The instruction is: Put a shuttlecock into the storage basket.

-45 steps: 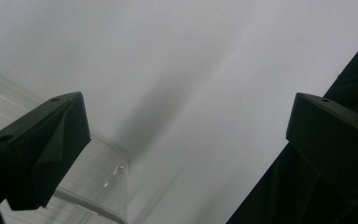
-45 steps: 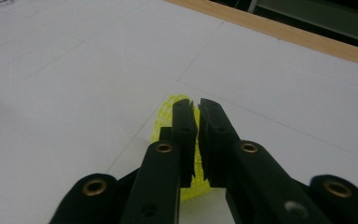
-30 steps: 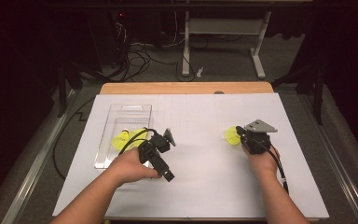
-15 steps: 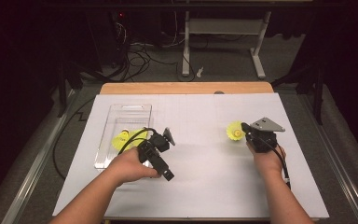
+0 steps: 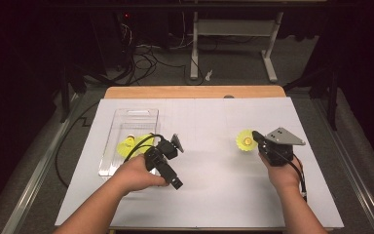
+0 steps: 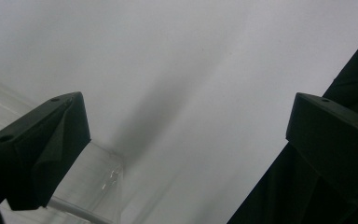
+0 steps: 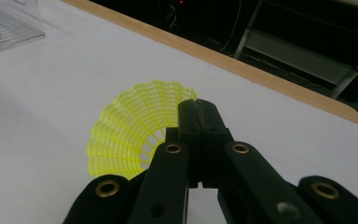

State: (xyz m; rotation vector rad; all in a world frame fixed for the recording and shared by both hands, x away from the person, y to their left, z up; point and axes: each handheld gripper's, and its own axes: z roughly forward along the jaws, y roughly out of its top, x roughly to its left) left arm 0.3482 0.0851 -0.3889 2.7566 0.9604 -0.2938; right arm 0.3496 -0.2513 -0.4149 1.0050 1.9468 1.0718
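Right gripper (image 7: 198, 109) clamped on skirt of yellow shuttlecock (image 7: 135, 133), at right of white counter (image 5: 209, 195). Left gripper (image 6: 186, 140) jaws wide, nothing between, beside clear tray (image 5: 126, 117) at left, holding second shuttlecock (image 5: 129, 146).

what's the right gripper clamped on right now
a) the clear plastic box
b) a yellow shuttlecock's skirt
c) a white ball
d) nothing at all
b: in the right gripper view the right gripper has its jaws pressed together on the mesh skirt of the yellow shuttlecock.
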